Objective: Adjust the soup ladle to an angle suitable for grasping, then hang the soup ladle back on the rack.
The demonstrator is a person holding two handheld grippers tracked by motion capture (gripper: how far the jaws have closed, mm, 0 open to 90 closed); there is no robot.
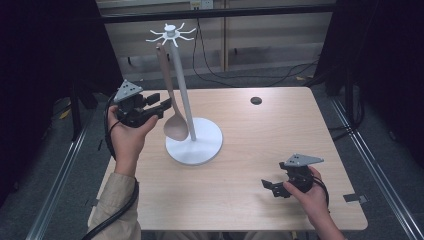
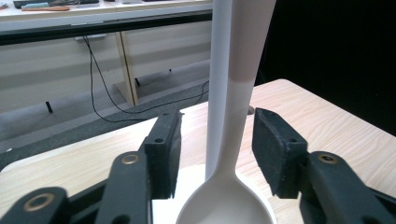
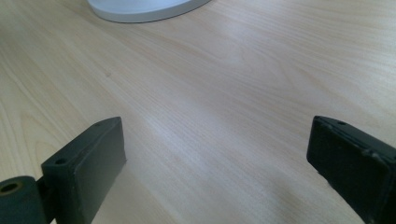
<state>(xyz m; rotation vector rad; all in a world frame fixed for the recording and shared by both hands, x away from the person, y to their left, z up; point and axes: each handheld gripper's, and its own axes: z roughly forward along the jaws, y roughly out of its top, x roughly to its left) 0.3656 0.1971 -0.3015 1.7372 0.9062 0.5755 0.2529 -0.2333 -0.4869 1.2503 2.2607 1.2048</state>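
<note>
A white stand point(image 1: 181, 80) with a round base point(image 1: 205, 145) and hook arms at its top rises from the table. From one hook hangs a pale spoon point(image 1: 172, 120), bowl down, beside the pole. My left gripper point(image 1: 162, 106) is open just left of the spoon. In the left gripper view the spoon point(image 2: 238, 121) hangs between the two pads point(image 2: 166, 149) with gaps on both sides, and the pole point(image 2: 219, 70) stands behind it. My right gripper point(image 1: 270, 187) is open low over the table near the front right, with bare wood between its jaws point(image 3: 215, 154).
The wooden table point(image 1: 240, 125) has a dark round hole point(image 1: 256, 100) near its far edge. Cables point(image 1: 210, 60) lie on the floor beyond it. The stand's base edge point(image 3: 140, 11) lies ahead of the right gripper.
</note>
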